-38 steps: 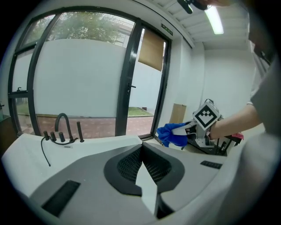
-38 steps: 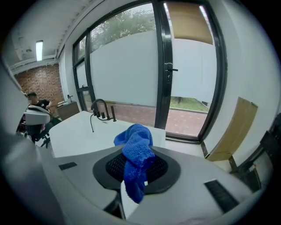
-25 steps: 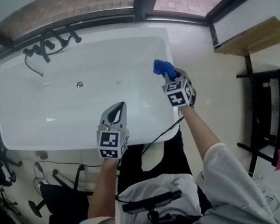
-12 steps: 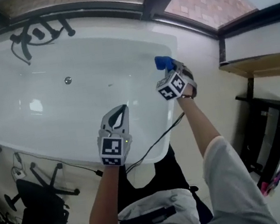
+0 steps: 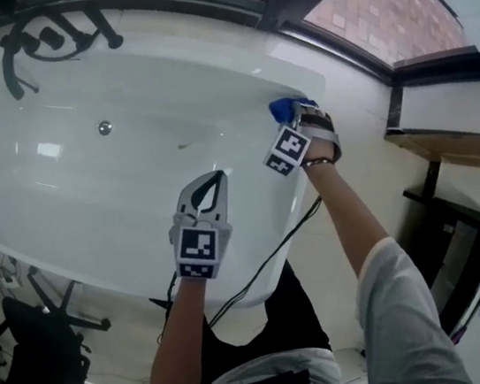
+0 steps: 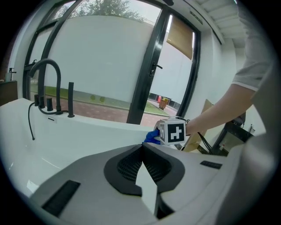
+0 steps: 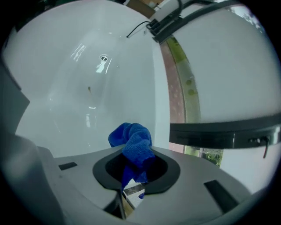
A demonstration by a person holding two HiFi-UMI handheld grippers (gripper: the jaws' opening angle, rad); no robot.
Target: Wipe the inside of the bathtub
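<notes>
Blue cloth (image 5: 286, 108), clamped in the right gripper (image 5: 297, 119), is sliding along the bathtub (image 5: 88, 191) right-end wall, now nearer the far rim. The stroke is progressing; the floor is likely pending. Left gripper (image 5: 213, 180) is hovering mid-tub, jaws together, empty.

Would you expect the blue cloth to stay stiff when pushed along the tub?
Probably floppy: the blue cloth bunches in soft folds where the right gripper pinches it. Its looped pile likely drags rather than slips on the glossy bathtub.
</notes>
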